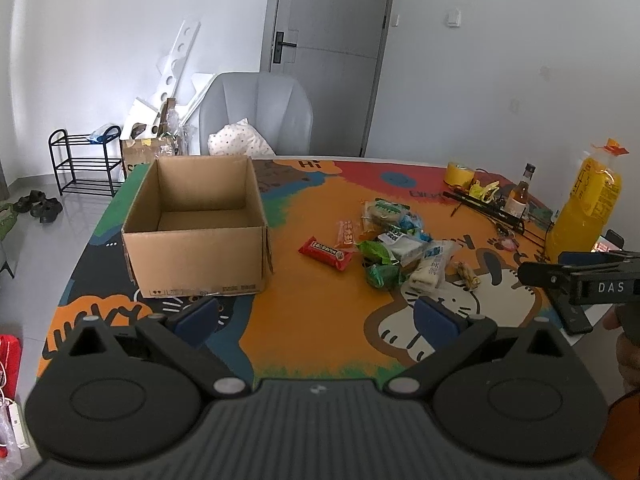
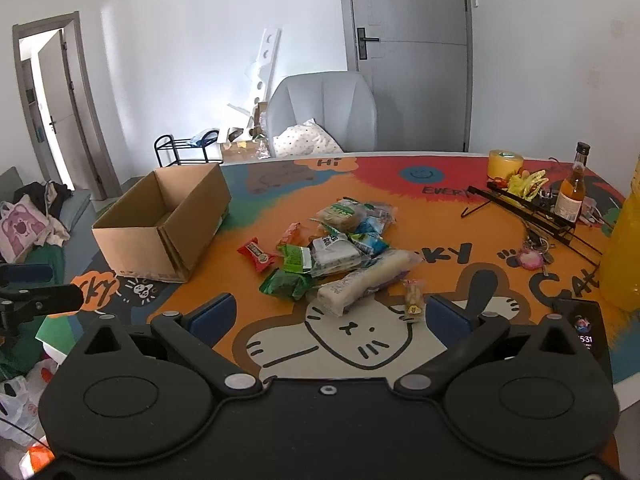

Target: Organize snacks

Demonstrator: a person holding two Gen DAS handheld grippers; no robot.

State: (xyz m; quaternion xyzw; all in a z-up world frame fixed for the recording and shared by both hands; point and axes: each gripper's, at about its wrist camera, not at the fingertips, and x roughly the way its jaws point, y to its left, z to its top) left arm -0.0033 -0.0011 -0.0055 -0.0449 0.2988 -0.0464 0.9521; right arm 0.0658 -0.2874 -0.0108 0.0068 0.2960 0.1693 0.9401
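An open, empty cardboard box [image 1: 196, 224] [image 2: 164, 220] stands on the left of the colourful tablecloth. To its right lies a pile of wrapped snacks [image 1: 394, 240] [image 2: 340, 248]. The pile includes a red bar [image 1: 326, 254] [image 2: 258, 256], green packs [image 2: 290, 280], a long white pack [image 2: 368, 280] and a small clear-wrapped biscuit [image 2: 413, 300]. My left gripper [image 1: 316, 316] hovers open over the table's near edge, in front of the box and pile. My right gripper [image 2: 330, 316] is open just short of the white pack and holds nothing. Each gripper shows at the edge of the other's view.
At the table's far right are a yellow tape roll [image 2: 505, 162], a brown glass bottle [image 2: 572, 192], a black wire rack [image 2: 528, 208], keys [image 2: 532, 258] and a tall orange bag [image 1: 584, 204]. A phone [image 2: 584, 332] lies near the front right edge. A grey chair [image 2: 324, 112] stands behind the table.
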